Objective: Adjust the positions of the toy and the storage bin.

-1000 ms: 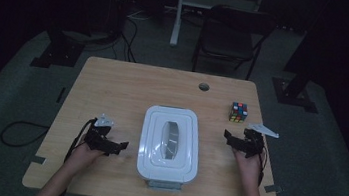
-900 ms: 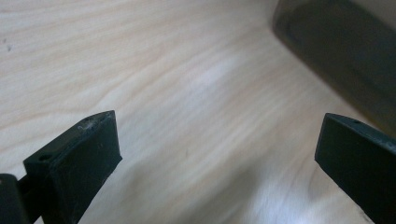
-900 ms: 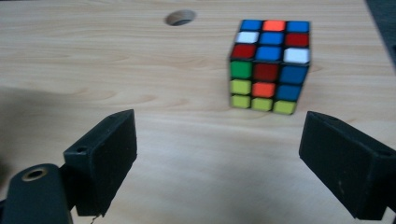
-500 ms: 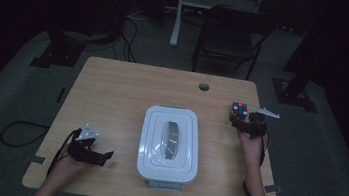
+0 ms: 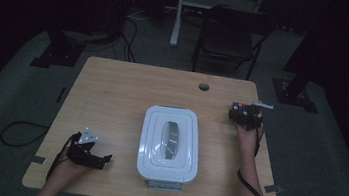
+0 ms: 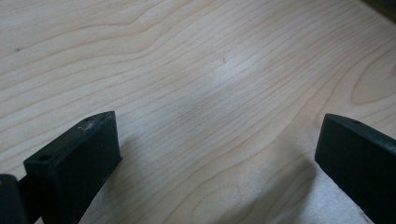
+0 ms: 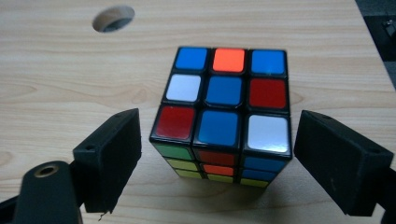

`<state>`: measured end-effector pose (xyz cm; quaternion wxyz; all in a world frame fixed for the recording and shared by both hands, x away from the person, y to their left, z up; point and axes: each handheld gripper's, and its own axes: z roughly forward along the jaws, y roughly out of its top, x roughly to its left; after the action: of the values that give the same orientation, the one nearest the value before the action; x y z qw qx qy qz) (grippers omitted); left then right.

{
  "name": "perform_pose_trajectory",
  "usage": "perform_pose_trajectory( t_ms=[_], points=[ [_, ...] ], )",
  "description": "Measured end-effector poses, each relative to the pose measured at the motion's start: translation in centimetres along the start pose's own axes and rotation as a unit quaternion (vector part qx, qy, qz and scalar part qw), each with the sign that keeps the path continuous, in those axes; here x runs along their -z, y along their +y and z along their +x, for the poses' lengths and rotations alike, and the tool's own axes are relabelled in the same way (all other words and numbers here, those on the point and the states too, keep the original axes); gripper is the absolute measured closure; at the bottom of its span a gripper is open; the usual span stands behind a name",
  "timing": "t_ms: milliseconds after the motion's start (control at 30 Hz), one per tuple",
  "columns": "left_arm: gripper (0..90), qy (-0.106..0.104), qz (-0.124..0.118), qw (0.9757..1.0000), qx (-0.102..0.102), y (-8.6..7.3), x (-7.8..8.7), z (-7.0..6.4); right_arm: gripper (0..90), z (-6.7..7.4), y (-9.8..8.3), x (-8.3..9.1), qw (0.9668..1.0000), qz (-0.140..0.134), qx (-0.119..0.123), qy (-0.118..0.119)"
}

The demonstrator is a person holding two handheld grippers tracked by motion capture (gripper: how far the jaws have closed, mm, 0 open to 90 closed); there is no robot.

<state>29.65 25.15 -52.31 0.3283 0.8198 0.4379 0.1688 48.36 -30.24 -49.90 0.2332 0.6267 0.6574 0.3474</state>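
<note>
Two black jaws of my right gripper [image 7: 212,163] have just been closing around the puzzle cube [image 7: 224,112], gaps remaining either side, lined up to pinch; my left gripper [image 6: 215,158] rests spread on bare table [image 6: 196,56].

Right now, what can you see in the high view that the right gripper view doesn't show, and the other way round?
High view: the white lidded box in the middle of the table, the left gripper resting near the front left edge, a chair behind the table.

Right gripper view: the cube's coloured stickers up close, blue in the centre, and gaps beside each of the black fingers, so the cube isn't pinched yet.

Both: the puzzle cube, the right gripper, the wooden table and its round hole.
</note>
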Motion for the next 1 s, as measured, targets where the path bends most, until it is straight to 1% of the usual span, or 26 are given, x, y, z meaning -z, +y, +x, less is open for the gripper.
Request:
perform_pose_trajectory(
  t_ms=[100, 267, 367, 467, 533, 600, 667, 733, 800, 900, 933, 967, 1000],
  points=[
    [0.8, -0.003, -0.003, 1.0000, -0.001, 0.0, -0.1, -0.1, 15.2, 0.1, -0.2, -0.7, 0.9999, 0.009, 0.007, -0.006],
    [0.8, 0.008, -0.001, 0.9999, -0.014, 0.1, -0.3, -0.5, 18.2, 0.0, -0.6, -1.5, 0.9998, 0.018, 0.004, -0.012],
    [0.8, 0.003, 0.001, 0.9999, -0.015, 0.2, -0.3, -0.5, 26.8, 0.0, -0.7, -1.6, 0.9999, 0.014, 0.001, -0.005],
    [0.8, 0.003, 0.001, 0.9999, -0.015, 0.2, -0.3, -0.5, 29.7, -0.1, -0.8, -1.8, 0.9997, 0.022, 0.003, -0.012],
    [0.8, 0.003, 0.001, 0.9999, -0.015, 0.2, -0.3, -0.5, 33.7, 0.2, -0.7, -1.4, 0.9994, 0.016, 0.012, -0.027],
    [0.8, 0.003, 0.001, 0.9999, -0.015, 0.2, -0.3, -0.5, 33.7, 0.2, -0.7, -1.2, 0.9997, 0.014, 0.003, -0.020],
    [0.8, 0.005, 0.000, 0.9999, -0.014, 0.2, -0.3, -0.5, 33.8, 0.2, -0.8, -1.0, 0.9995, 0.015, 0.011, -0.024],
    [0.8, 0.005, 0.000, 0.9999, -0.014, 0.2, -0.3, -0.5, 33.8, 0.2, -0.9, -0.9, 0.9995, 0.014, 0.013, -0.025],
    [0.8, 0.004, 0.001, 0.9999, -0.014, 0.2, -0.3, -0.5, 33.9, 0.2, -1.1, -0.4, 0.9996, 0.013, 0.015, -0.019],
    [0.8, 0.004, 0.001, 0.9999, -0.014, 0.2, -0.3, -0.5, 33.9, 0.2, -1.2, 0.3, 0.9998, 0.004, 0.017, -0.012],
    [0.8, 0.004, 0.001, 0.9999, -0.014, 0.2, -0.3, -0.5, 33.9, 0.2, -1.2, 0.3, 0.9998, 0.004, 0.017, -0.012],
    [0.8, 0.004, 0.001, 0.9999, -0.014, 0.2, -0.3, -0.5, 33.8, 0.2, -1.3, 0.6, 0.9998, 0.003, 0.018, -0.009],
    [0.8, 0.004, 0.001, 0.9999, -0.015, 0.2, -0.3, -0.5, 33.9, 0.2, -1.3, 1.3, 0.9998, 0.001, 0.022, 0.001]
  ],
)
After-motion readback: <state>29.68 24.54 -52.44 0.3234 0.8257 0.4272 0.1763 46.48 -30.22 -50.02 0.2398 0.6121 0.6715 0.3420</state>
